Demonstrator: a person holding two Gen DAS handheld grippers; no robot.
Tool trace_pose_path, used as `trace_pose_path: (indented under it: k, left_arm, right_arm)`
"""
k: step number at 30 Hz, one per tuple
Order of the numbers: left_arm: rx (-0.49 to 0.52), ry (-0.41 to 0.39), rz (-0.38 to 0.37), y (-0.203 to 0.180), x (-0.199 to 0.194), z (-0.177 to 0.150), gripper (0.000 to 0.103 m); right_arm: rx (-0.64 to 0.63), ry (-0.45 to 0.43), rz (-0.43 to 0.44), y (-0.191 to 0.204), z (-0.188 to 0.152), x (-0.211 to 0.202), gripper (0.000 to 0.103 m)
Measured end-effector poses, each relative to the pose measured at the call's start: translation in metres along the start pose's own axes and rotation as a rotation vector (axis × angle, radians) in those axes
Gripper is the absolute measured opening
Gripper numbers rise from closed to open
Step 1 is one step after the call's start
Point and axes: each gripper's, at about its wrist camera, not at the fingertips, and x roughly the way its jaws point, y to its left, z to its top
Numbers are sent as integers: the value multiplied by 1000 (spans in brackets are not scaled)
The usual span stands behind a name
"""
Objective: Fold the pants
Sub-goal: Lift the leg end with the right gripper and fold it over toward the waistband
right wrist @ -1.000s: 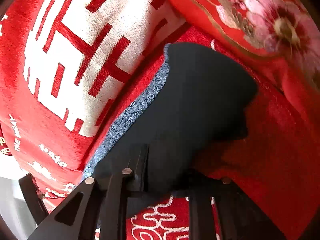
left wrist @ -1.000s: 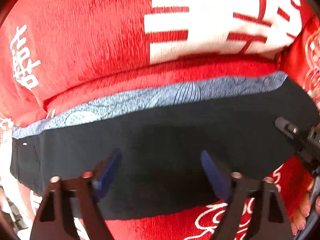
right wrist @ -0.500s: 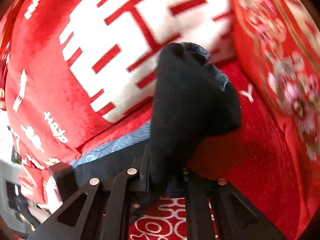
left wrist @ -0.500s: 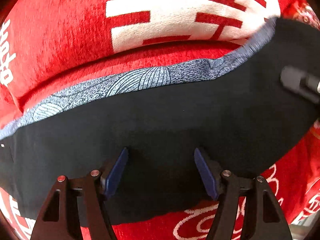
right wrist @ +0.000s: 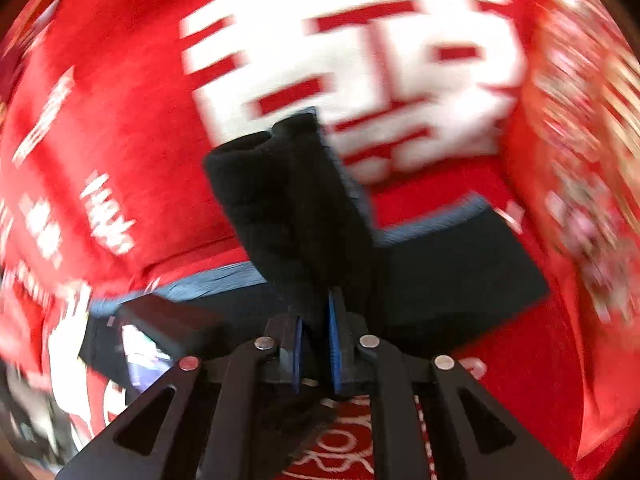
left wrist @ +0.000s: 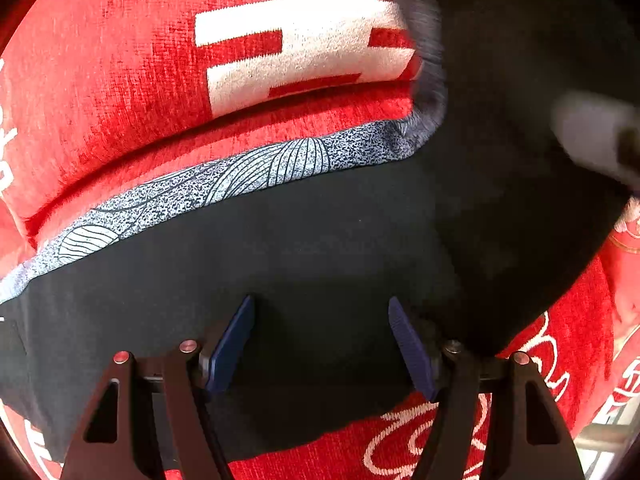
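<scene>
The black pants (left wrist: 320, 248) lie across a red couch seat, with a grey patterned band (left wrist: 224, 184) along their far edge. My left gripper (left wrist: 320, 340) is open, its blue pads (left wrist: 232, 344) resting over the middle of the pants with nothing between them. My right gripper (right wrist: 314, 344) is shut on one end of the pants (right wrist: 292, 208) and holds it lifted, so the cloth stands up above the flat part (right wrist: 460, 264). In the left wrist view this raised end (left wrist: 520, 140) hangs at the right, with the blurred right gripper beside it.
A red cushion with large white characters (left wrist: 304, 36) stands behind the pants; it also shows in the right wrist view (right wrist: 352, 60). A floral red cushion (right wrist: 592, 152) is at the right. The red seat cover with white embroidery (left wrist: 440, 440) runs along the front edge.
My right gripper has lifted its end of the pants and swung it up and leftward over the flat part. The left gripper has stayed open over the middle, shifting slightly.
</scene>
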Motion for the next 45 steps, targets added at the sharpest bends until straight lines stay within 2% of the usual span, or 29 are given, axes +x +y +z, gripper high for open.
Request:
trace_pose_path:
  k: [1, 3, 7, 11, 16, 18, 21, 23, 24, 26, 29, 31, 32, 34, 39, 42, 45]
  left_arm:
    - [-10, 6, -5, 2, 0, 2, 70]
    - [-13, 10, -3, 1, 0, 6, 70]
    - [-13, 4, 15, -6, 0, 7, 71]
    - [-28, 7, 31, -7, 6, 9, 72]
    - [-44, 13, 44, -11, 13, 16, 72]
    - [-46, 13, 45, -12, 14, 17, 72]
    - [-59, 23, 45, -11, 16, 19, 72]
    - [-60, 29, 53, -11, 17, 21, 72]
    - [-58, 27, 60, -12, 17, 21, 72]
    - [-48, 14, 82, -15, 18, 20, 72]
    - [31, -44, 164, -32, 20, 14, 72]
    - [111, -90, 232, -46, 19, 9, 72]
    - [113, -96, 234, -47, 19, 8, 72]
    - [57, -87, 170, -37, 22, 9, 72]
    - [13, -68, 26, -15, 20, 12, 72]
    - [-121, -28, -83, 24, 1, 8, 72]
    - [-177, -43, -40, 68, -25, -7, 72]
  right_arm:
    - [91, 12, -6, -21, -1, 1, 40]
    - [216, 37, -6, -56, -5, 8, 55]
    - [366, 71, 71, -105, -24, 21, 55]
    - [472, 84, 189, -129, -46, 39, 55]
    - [459, 6, 340, -138, -39, 51, 55]
    - [432, -16, 359, -135, -30, 60, 55]
    - [457, -37, 379, -136, -19, 72, 55]
    - [483, 0, 357, -135, -12, 76, 34]
    - [468, 13, 322, -131, -7, 74, 13]
    - [309, -10, 271, -105, 3, 54, 13]
    - [15, -43, 196, -49, 9, 25, 12]
    - [-94, -40, 187, -20, 9, 18, 12]
    - [-118, -42, 173, -12, 9, 17, 12]
    - [-153, -26, 169, 2, 9, 18, 11]
    - [-241, -14, 126, 36, 6, 15, 12]
    - [-355, -21, 54, 72, -2, 15, 12]
    - [-518, -30, -68, 118, -23, 25, 13]
